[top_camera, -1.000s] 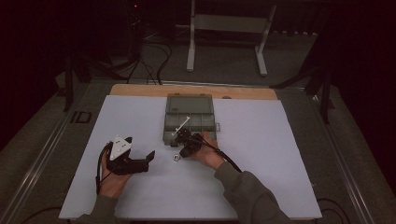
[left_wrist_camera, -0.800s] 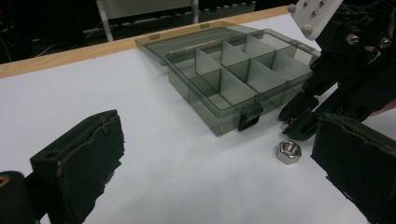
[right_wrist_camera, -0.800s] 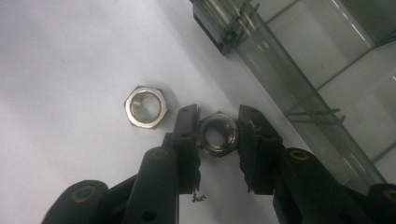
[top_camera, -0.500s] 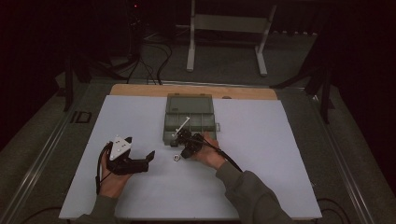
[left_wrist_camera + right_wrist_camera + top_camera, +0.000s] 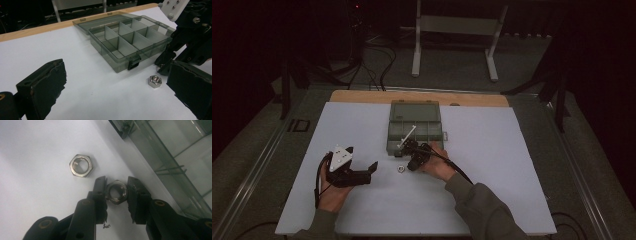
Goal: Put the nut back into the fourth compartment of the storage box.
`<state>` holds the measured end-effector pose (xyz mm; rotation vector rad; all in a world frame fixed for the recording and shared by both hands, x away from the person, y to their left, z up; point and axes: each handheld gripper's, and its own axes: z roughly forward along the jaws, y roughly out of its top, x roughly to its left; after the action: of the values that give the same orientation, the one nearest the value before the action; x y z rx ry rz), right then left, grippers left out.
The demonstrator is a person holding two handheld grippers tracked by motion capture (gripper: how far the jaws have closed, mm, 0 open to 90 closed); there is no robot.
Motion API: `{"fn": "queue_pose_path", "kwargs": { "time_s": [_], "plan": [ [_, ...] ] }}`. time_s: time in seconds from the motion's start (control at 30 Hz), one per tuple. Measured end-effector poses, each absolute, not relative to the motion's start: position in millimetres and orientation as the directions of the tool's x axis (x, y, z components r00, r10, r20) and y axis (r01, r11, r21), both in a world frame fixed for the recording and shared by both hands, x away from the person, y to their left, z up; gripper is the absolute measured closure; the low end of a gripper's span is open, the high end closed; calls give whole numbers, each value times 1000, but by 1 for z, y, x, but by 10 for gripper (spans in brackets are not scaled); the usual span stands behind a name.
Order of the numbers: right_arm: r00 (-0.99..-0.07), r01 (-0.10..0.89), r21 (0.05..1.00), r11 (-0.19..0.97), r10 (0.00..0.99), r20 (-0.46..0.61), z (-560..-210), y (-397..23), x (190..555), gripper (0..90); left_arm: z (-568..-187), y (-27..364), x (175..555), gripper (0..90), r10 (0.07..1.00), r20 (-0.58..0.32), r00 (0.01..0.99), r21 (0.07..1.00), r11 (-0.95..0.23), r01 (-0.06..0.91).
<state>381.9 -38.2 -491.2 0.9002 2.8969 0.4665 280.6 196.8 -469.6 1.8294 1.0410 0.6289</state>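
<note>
**A:** Why's my right gripper (image 5: pixel 116 192) parked so low by the smoky clear plastic compartment box (image 5: pixel 130 41)?

**B:** It's pinching a silver steel hex nut (image 5: pixel 116 192) by its flats, jaws narrow, right at the box's near edge on the white tabletop (image 5: pixel 512 165), so I reckon it's a short hop into a compartment. Lid's flipped back for that.

**A:** And the other nut?

**B:** The second silver hex nut (image 5: pixel 155 81) lies flat just beside it, waiting. My left gripper (image 5: pixel 120 97) sits wide and empty, well toward the left edge, out of the way.

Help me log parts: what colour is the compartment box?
Translucent smoky grey box, clearest in the left gripper view.
</note>
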Motion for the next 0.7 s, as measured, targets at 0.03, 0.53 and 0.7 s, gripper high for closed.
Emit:
{"fn": "queue_pose_path", "kwargs": {
  "time_s": [0.03, 0.53, 0.7],
  "plan": [
    [-825, 543, 307, 781, 564, 25, -491, -39, 382, 701, -470, 197, 281, 24, 858, -7, 514, 890, -229, 394],
    [-834, 531, 330, 781, 550, 42, -476, -46, 378, 701, -470, 197, 281, 24, 858, -7, 514, 890, -228, 394],
    [-836, 528, 338, 779, 546, 50, -469, -49, 378, 701, -470, 197, 281, 24, 858, -8, 513, 891, -227, 393]
  ]
}}
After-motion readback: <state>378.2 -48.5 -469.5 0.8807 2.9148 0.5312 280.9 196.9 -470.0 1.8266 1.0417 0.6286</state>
